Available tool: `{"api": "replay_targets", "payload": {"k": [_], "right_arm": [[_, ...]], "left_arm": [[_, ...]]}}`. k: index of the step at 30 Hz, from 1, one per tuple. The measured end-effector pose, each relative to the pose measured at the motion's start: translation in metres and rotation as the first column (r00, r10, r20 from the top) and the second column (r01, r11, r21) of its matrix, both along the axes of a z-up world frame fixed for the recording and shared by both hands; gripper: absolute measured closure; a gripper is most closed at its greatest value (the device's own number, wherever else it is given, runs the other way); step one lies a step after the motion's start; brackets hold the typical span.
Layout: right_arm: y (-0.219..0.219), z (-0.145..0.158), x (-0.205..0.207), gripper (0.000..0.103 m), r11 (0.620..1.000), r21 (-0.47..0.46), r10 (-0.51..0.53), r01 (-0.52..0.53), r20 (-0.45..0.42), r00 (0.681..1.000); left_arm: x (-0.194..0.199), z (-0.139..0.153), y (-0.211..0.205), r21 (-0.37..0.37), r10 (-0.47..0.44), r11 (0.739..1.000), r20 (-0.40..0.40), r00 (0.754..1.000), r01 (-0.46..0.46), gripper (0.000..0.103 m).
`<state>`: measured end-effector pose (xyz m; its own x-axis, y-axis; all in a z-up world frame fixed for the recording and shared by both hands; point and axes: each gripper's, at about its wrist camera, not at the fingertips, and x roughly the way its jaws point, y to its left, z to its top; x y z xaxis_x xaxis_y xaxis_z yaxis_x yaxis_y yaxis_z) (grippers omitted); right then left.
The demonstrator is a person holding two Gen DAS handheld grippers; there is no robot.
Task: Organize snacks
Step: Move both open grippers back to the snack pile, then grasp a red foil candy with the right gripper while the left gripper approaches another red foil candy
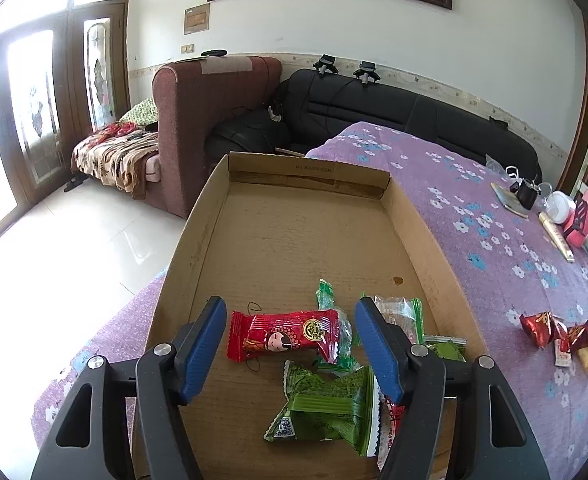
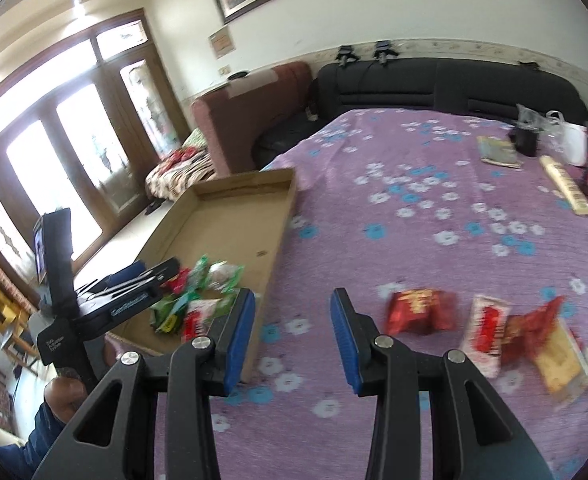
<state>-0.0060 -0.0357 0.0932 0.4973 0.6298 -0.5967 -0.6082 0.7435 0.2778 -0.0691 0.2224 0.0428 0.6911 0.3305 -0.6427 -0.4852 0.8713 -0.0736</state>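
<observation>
Snacks are partly sorted, by my reading: a red packet [image 1: 282, 334] and several green packets [image 1: 326, 408] lie in the cardboard tray [image 1: 410, 216], just below the left gripper [image 1: 290, 344], whose jaws stand apart, empty. Loose red packets [image 2: 422, 310] wait on the purple cloth [image 2: 394, 200], right of the right gripper [image 2: 292, 336], parted and holding nothing.

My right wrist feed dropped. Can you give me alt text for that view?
The right tool, open and empty, hangs over the purple flowered cloth, with loose red snack packets ahead to its right. At left, the cardboard tray holds green and red packets beside the left tool.
</observation>
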Motion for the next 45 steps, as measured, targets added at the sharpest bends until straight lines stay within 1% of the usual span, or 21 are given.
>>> {"api": "replay_targets", "payload": {"k": [5,9,12,13,14,16,17,18,20,23,29,32,33,34,36,38,40,42,43,44,45], "right_arm": [[-0.051,0.003,0.023,0.064,0.986,0.074,-0.147,0.149,-0.030,0.989],[-0.093,-0.003,0.045,0.065,0.953,0.095,-0.282,0.287,-0.058,0.958],[-0.120,-0.014,0.066,0.065,0.920,0.091,-0.366,0.381,-0.146,0.919],[-0.128,-0.019,0.072,0.065,0.912,0.102,-0.375,0.398,-0.190,0.908],[-0.132,-0.023,0.076,0.065,0.908,0.111,-0.372,0.404,-0.228,0.900],[-0.136,-0.029,0.080,0.065,0.908,0.114,-0.361,0.402,-0.274,0.892],[-0.136,-0.031,0.081,0.065,0.909,0.113,-0.356,0.400,-0.286,0.890],[-0.135,-0.032,0.081,0.065,0.911,0.110,-0.352,0.398,-0.296,0.888],[-0.135,-0.035,0.082,0.065,0.911,0.105,-0.352,0.400,-0.307,0.884],[-0.136,-0.038,0.084,0.065,0.907,0.088,-0.367,0.412,-0.317,0.875],[-0.137,-0.048,0.089,0.065,0.905,0.057,-0.379,0.423,-0.348,0.858],[-0.137,-0.052,0.090,0.065,0.905,0.051,-0.377,0.422,-0.361,0.853],[-0.137,-0.053,0.090,0.065,0.905,0.050,-0.376,0.422,-0.366,0.851],[-0.137,-0.053,0.091,0.065,0.905,0.050,-0.375,0.422,-0.368,0.850],[-0.137,-0.053,0.090,0.065,0.905,0.049,-0.376,0.422,-0.370,0.850],[-0.136,-0.055,0.091,0.065,0.906,0.046,-0.375,0.420,-0.372,0.849],[-0.135,-0.055,0.091,0.065,0.908,0.042,-0.373,0.417,-0.373,0.849],[-0.134,-0.056,0.091,0.065,0.910,0.038,-0.370,0.413,-0.373,0.851],[-0.133,-0.057,0.091,0.065,0.912,0.034,-0.369,0.409,-0.373,0.852],[-0.131,-0.057,0.091,0.065,0.914,0.029,-0.366,0.405,-0.373,0.852],[-0.129,-0.058,0.091,0.065,0.916,0.023,-0.364,0.401,-0.372,0.854]], "left_arm": [[0.002,0.000,-0.004,0.031,0.006,0.999,-0.011,1.000,-0.006,0.032],[0.001,0.004,-0.015,0.065,-0.008,0.998,-0.019,1.000,0.009,0.032],[0.000,0.018,-0.036,0.040,-0.071,0.997,-0.005,0.997,0.071,0.032],[0.000,0.026,-0.047,0.044,-0.102,0.994,0.010,0.995,0.102,0.032],[0.001,0.032,-0.055,0.051,-0.127,0.991,0.016,0.992,0.126,0.028],[0.009,0.046,-0.082,0.054,-0.226,0.973,0.024,0.974,0.224,0.017],[0.013,0.049,-0.093,0.048,-0.271,0.962,0.022,0.962,0.269,0.014],[0.018,0.050,-0.102,0.044,-0.300,0.953,0.016,0.954,0.299,0.014],[0.037,0.046,-0.127,0.023,-0.383,0.923,-0.042,0.923,0.384,0.014],[0.064,0.030,-0.154,-0.029,-0.460,0.887,-0.128,0.878,0.461,0.014],[0.101,0.014,-0.181,-0.032,-0.473,0.878,-0.201,0.858,0.477,0.014],[0.112,0.007,-0.191,-0.022,-0.496,0.862,-0.235,0.836,0.506,0.014],[0.116,0.005,-0.197,-0.020,-0.514,0.851,-0.241,0.823,0.525,0.014],[0.120,0.001,-0.204,-0.021,-0.540,0.833,-0.256,0.802,0.554,0.012],[0.127,-0.008,-0.216,-0.007,-0.548,0.822,-0.284,0.787,0.569,0.012],[0.133,-0.016,-0.222,-0.002,-0.542,0.822,-0.306,0.783,0.569,0.012],[0.138,-0.024,-0.221,0.002,-0.521,0.836,-0.308,0.796,0.549,0.012],[0.141,-0.030,-0.215,-0.033,-0.524,0.841,-0.303,0.796,0.541,0.022],[0.142,-0.031,-0.212,-0.059,-0.535,0.838,-0.287,0.795,0.542,0.033],[0.142,-0.030,-0.209,-0.063,-0.531,0.842,-0.278,0.801,0.536,0.043],[0.141,-0.029,-0.207,-0.048,-0.519,0.848,-0.275,0.809,0.528,0.046]]}}
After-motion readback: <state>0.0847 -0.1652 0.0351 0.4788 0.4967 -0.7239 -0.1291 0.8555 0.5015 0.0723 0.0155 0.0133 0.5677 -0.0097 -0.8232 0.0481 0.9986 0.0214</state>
